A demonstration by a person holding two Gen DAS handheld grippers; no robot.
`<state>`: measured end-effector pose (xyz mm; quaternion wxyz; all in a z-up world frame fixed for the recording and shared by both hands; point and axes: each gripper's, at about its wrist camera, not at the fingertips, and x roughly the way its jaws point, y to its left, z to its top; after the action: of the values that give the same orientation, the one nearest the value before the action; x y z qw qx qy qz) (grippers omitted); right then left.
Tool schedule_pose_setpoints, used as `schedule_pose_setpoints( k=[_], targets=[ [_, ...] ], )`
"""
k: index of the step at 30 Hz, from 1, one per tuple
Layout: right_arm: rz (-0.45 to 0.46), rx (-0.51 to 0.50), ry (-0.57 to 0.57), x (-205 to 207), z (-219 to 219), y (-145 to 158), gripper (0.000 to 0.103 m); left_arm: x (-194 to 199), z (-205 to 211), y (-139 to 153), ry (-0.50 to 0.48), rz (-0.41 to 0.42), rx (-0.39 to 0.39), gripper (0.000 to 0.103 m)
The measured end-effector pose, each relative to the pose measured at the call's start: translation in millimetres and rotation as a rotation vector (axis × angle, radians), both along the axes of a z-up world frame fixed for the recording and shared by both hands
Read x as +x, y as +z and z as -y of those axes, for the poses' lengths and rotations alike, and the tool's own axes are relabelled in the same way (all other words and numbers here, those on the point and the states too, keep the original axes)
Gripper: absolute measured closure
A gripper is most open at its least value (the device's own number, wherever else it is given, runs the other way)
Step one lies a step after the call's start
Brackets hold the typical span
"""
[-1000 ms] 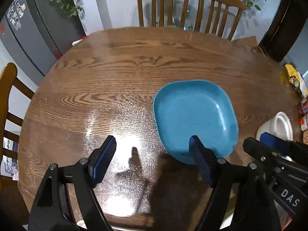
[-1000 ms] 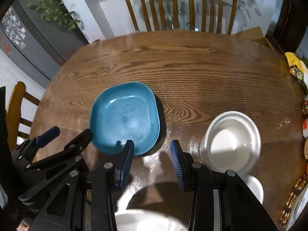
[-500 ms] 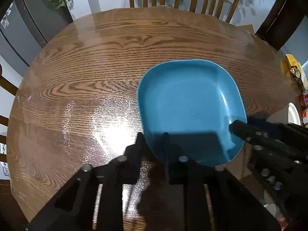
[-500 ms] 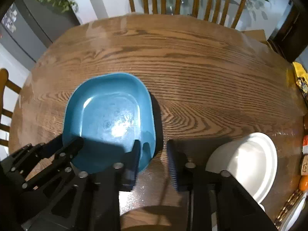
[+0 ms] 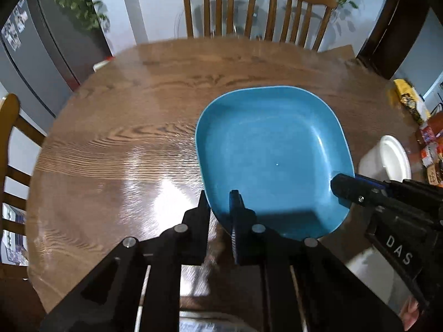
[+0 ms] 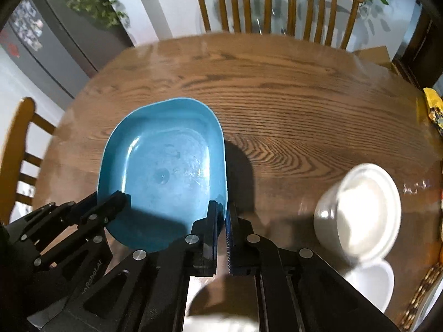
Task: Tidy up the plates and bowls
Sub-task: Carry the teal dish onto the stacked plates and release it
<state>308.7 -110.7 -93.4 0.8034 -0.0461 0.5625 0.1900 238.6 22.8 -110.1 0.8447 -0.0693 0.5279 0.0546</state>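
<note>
left wrist view: the left gripper (image 5: 220,207) has its two fingers drawn in narrow, pinching the near-left rim of the blue plate (image 5: 272,160). one finger sits outside the rim and the other, the blue-padded one, sits inside on the plate's face. the plate stretches forward and to the right of these fingers, over the wooden table (image 5: 124,144). off to the right, the right gripper (image 5: 342,186) reaches in from the side, its tip at the plate's near-right rim. past that tip, further right, a white bowl (image 5: 387,160) stands on the table. two wooden chairs (image 5: 257,8) stand at the table's far edge, straight ahead.

right wrist view: the right gripper (image 6: 225,215) is likewise closed down narrow, with the plate's near-right rim caught between its fingers. the blue plate (image 6: 166,166) lies ahead and to the left of them, casting a dark shadow on the table (image 6: 290,105) to its right, which suggests it is raised a little; i cannot tell how far it is clear of the wood. the left gripper (image 6: 116,202) comes in from the left side, gripping the plate's near-left rim. ahead and to the right of the right fingers stands the white bowl (image 6: 362,210), well apart from the plate, blurred. just nearer than the bowl, a white plate (image 6: 371,285) lies flat by the table's edge. chairs (image 6: 277,2) stand straight ahead beyond the table.
</note>
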Motion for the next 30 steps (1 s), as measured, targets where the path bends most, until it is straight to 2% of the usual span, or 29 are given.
schedule_pose_setpoints(
  k=[4, 12, 19, 30],
  targets=[
    [0.03, 0.062, 0.014, -27.7, 4.9, 23.4, 0.096, -26.9, -0.6, 18.8, -0.006, 0.043, 0.018, 0.091],
    [0.099, 0.098, 0.032, -94.5, 3.4, 53.7, 0.096, -87.0, -1.4, 45.4, -0.026, 0.095, 0.011, 0.091],
    [0.106, 0.109, 0.022, -139.1, 6.0, 53.9, 0.096, -135.9, -6.8, 51.4, -0.067, 0.121, 0.013, 0.091],
    [0.063, 0.097, -0.037, -212.7, -4.2, 34.9, 0.095, -196.1, -19.4, 37.8, -0.146, 0.102, 0.02, 0.092]
  ],
)
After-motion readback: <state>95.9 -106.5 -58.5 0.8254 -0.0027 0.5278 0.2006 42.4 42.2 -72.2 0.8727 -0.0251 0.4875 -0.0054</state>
